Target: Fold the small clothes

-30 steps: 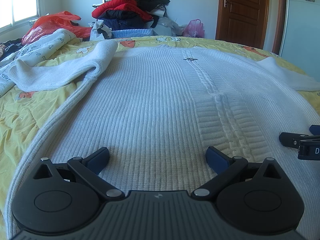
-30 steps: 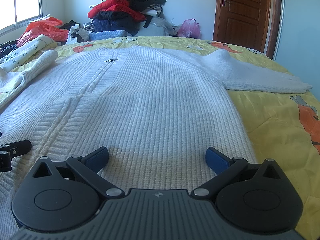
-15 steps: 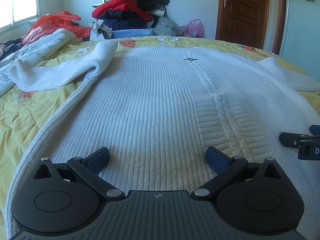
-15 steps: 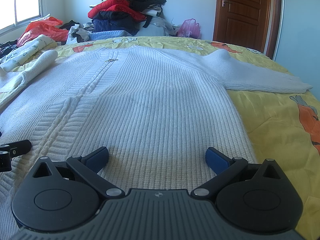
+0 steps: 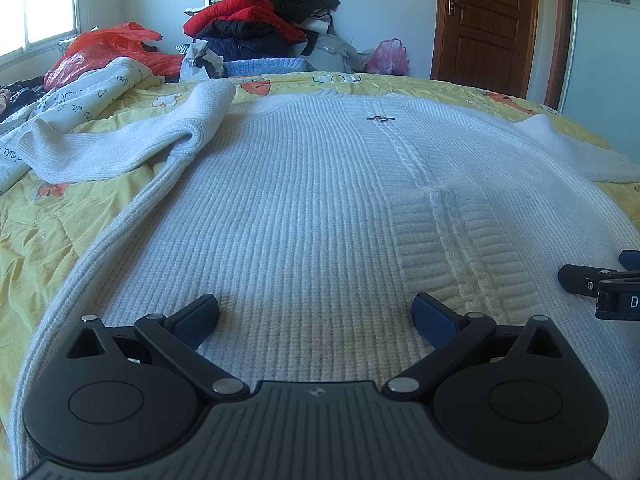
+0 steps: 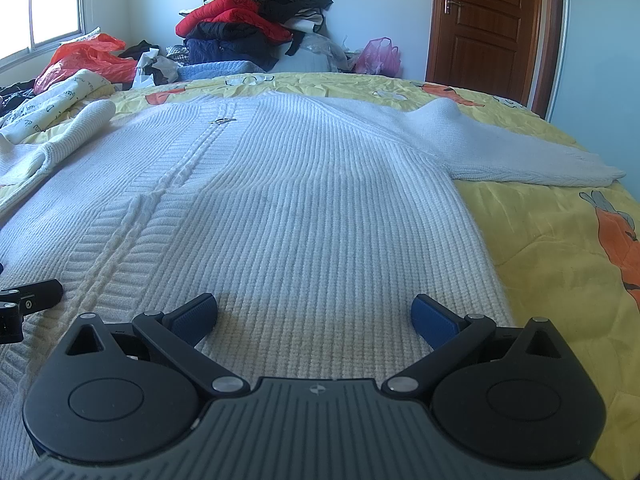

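A white knitted cardigan [image 5: 304, 208] lies spread flat, front up, on the yellow bedspread [image 5: 36, 232]. It also shows in the right wrist view [image 6: 320, 208]. Its left sleeve [image 5: 132, 140] is bunched and folded back; its right sleeve [image 6: 520, 156] stretches out to the right. My left gripper [image 5: 316, 312] is open and empty just above the hem, left of the cable-knit placket [image 5: 444, 216]. My right gripper [image 6: 314, 312] is open and empty above the hem on the right half. Each gripper's fingertips show at the other view's edge.
A heap of red, black and blue clothes [image 5: 256, 24] and plastic bags [image 5: 108, 52] lie beyond the bed's far edge. A printed white cloth [image 5: 84, 92] lies far left. A brown door [image 5: 488, 20] stands at the back right. Bare bedspread [image 6: 560, 260] lies right of the cardigan.
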{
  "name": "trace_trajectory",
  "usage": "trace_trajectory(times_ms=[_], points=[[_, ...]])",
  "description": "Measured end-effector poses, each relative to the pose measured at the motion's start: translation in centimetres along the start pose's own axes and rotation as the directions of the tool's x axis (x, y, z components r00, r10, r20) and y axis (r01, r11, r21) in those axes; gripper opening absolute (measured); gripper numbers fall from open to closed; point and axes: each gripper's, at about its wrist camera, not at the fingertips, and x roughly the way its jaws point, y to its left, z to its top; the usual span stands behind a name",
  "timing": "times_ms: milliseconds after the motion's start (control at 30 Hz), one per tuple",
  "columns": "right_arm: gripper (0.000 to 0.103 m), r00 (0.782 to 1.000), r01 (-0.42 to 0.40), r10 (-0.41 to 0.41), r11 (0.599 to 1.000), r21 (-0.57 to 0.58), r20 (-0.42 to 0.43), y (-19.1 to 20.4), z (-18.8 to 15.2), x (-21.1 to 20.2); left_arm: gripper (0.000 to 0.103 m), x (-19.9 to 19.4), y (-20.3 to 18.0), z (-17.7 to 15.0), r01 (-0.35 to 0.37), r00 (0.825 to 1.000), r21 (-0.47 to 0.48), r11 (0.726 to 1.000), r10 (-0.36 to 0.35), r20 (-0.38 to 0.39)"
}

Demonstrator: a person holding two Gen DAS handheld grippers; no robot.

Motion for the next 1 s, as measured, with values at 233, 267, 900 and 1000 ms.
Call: trace_trajectory(times_ms=[233,267,900,1000], points=[[0.102,1.0,0.0,0.0,1.0,0.0,0.0,0.0,0.0,0.0,0.103,0.0,0.0,0.0,0.0,1.0,-0.002,1.0,0.0,0.001],[0.102,1.0,0.0,0.0,1.0,0.0,-0.001,0.0,0.0,0.0,0.103,0.0,0.0,0.0,-0.002,1.0,-0.001,1.0,0.002,0.001],[0.103,0.998,-0.067,0.067,0.998,-0.008,-0.018,-1.3,2.3,0.3,0.103,0.6,-0.4,1.5,-0.024,0.999,0.006,1.0,0.025,-0.03],[0.103,0.996,-0.087,0.087,0.996,-0.004,0.028,-2.5,3.4,0.1,0.103,1.7,-0.7,2.6,-0.033,0.999,0.016,0.999,0.034,-0.041]])
